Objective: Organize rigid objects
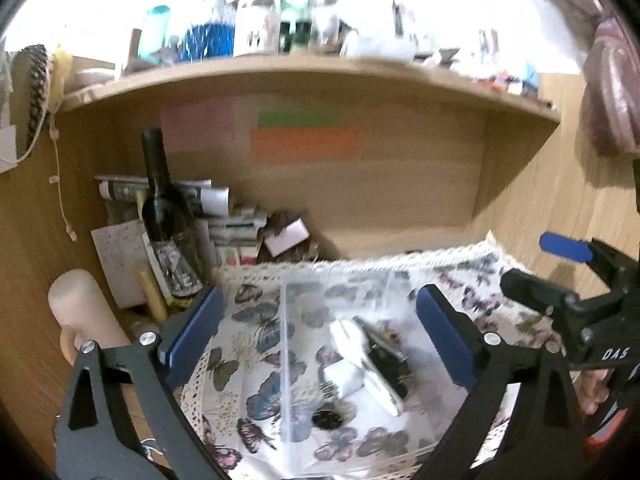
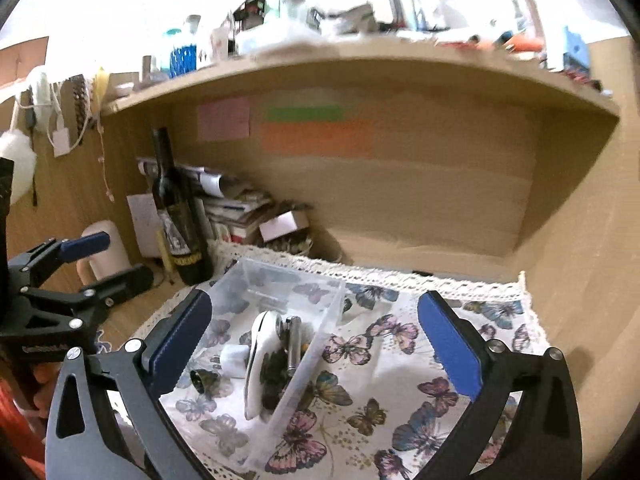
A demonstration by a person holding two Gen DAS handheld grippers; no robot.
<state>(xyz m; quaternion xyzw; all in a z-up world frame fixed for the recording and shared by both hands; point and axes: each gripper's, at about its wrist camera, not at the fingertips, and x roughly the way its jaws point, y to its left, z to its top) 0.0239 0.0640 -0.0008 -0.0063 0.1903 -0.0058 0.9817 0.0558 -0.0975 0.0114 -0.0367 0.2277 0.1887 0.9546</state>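
Note:
A clear plastic bin [image 1: 285, 320] [image 2: 320, 344] stands on a butterfly-print cloth [image 1: 248, 344] [image 2: 400, 360]. Inside lie a long white tool [image 1: 352, 340] [image 2: 260, 360], a white plug adapter [image 1: 344, 378] [image 2: 232, 360], a small black round piece [image 1: 328, 420] [image 2: 204, 380] and a metal cylinder [image 2: 294, 344]. My left gripper [image 1: 320, 328] is open and empty above the bin. My right gripper [image 2: 316, 340] is open and empty above the bin's right wall. Each gripper shows at the edge of the other's view.
A dark wine bottle [image 1: 166, 216] [image 2: 176, 216] stands at the back left by a stack of papers [image 1: 224, 220] [image 2: 236, 208]. A beige cylinder [image 1: 80, 312] [image 2: 104, 248] stands left. A cluttered shelf [image 1: 304, 68] [image 2: 360, 60] overhangs the desk.

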